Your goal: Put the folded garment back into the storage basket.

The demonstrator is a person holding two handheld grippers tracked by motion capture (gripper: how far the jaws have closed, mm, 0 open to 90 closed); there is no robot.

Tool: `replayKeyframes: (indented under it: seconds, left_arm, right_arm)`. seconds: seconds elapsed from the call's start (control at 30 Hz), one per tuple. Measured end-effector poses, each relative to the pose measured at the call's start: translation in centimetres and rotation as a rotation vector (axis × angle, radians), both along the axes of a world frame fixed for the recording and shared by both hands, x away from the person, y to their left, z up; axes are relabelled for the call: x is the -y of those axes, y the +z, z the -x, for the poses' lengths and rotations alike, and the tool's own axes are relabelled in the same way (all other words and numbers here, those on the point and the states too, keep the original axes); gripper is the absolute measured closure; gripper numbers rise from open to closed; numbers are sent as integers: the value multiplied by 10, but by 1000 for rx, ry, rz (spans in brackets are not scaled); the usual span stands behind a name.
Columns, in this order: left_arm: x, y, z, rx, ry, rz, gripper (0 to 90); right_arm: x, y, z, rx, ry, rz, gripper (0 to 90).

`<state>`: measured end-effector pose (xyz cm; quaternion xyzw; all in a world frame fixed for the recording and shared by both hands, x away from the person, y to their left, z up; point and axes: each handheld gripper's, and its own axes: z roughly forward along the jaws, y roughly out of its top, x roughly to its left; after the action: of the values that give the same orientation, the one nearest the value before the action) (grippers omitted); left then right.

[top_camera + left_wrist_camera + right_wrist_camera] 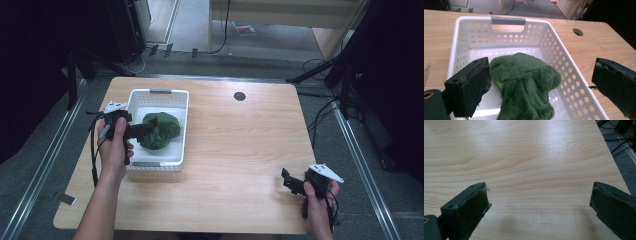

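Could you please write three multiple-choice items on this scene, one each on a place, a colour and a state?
1. Where does the plush cloth lie?
A. on the bare table
B. inside the white basket
C. on the floor

2. What colour is the plush cloth?
A. green
B. red
C. yellow

3. How do the jaws of the right gripper stand?
A. shut on the cloth
B. shut on nothing
C. open over the bare wooden table

Answers:
1 B, since the high view and the left gripper view both show the cloth within the basket's perforated walls.
2 A, since its pile is dark green in both those views.
3 C, since the right gripper view shows the two jaws wide apart with wood grain between them.

The left gripper also stands open, at the cloth.
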<state>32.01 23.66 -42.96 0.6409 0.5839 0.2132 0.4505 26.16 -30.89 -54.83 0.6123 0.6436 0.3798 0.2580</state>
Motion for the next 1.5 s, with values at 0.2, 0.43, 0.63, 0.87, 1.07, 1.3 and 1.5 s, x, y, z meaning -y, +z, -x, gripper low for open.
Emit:
replayKeyframes:
  seconds: [0.2, 0.43, 0.63, 0.87, 1.07, 1.3, 1.5]
  left_arm:
    - [-6, 2, 12, 40, 9, -1, 27]
    - [-16, 5, 25, 62, 26, -5, 27]
    - [-29, 3, 39, 81, 57, -6, 27]
    - [-43, -6, 55, 98, 85, 10, 27]
    - [-58, -14, 71, 110, 113, 10, 27]
    - [-77, -24, 88, 124, 154, 11, 27]
    - [-93, -38, 106, 142, 193, 9, 27]
  right_arm:
    - [0, 0, 0, 1, 0, 1, 18]
    - [0, 0, 0, 1, 1, 3, 18]
    - [0, 0, 0, 2, 4, 5, 18]
    - [0, 0, 0, 2, 5, 6, 18]
    - [0, 0, 0, 1, 4, 6, 18]
    - [-1, 0, 0, 3, 3, 7, 18]
    - [0, 0, 0, 1, -2, 1, 18]
